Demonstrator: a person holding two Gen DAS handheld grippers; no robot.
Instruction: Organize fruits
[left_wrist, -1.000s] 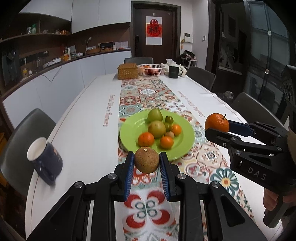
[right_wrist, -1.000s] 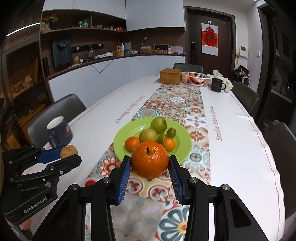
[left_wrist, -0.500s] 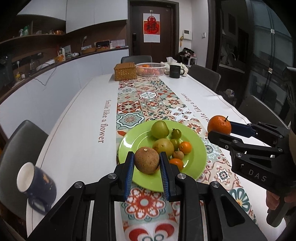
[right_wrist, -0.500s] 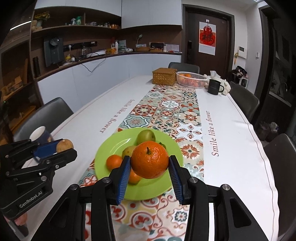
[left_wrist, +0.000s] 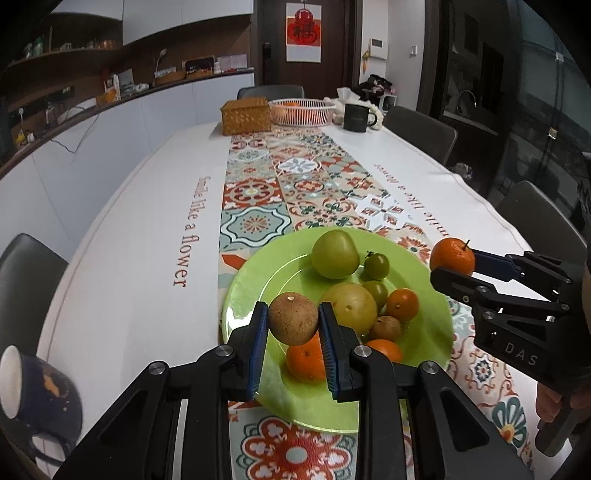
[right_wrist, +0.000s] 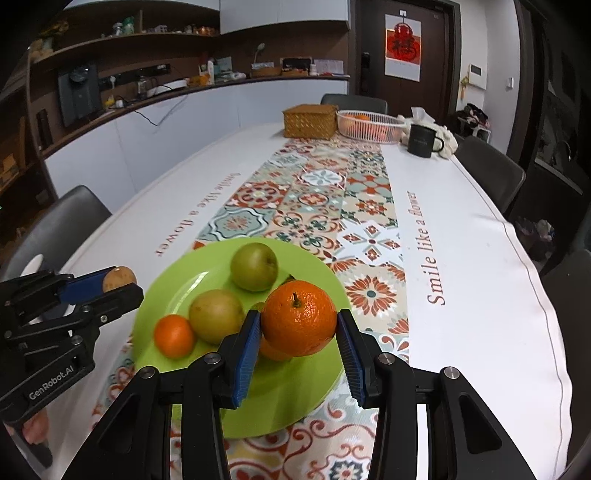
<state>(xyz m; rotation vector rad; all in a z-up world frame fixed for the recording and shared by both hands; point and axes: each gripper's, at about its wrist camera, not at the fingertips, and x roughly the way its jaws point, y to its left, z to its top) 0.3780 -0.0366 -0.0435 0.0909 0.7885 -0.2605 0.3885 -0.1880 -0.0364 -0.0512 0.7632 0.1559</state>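
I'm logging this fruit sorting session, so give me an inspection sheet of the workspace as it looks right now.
Surface: white table with patterned runner.
Job's things: green plate holding green, yellow, orange and brown fruits.
Clutter: blue mug, wicker box, white basket, black mug.
Grippers: left hand-held gripper shut on brown fruit; right hand-held gripper shut on orange; both over the plate.
Cables: one hangs down the counter front.
Surroundings: chairs, door.
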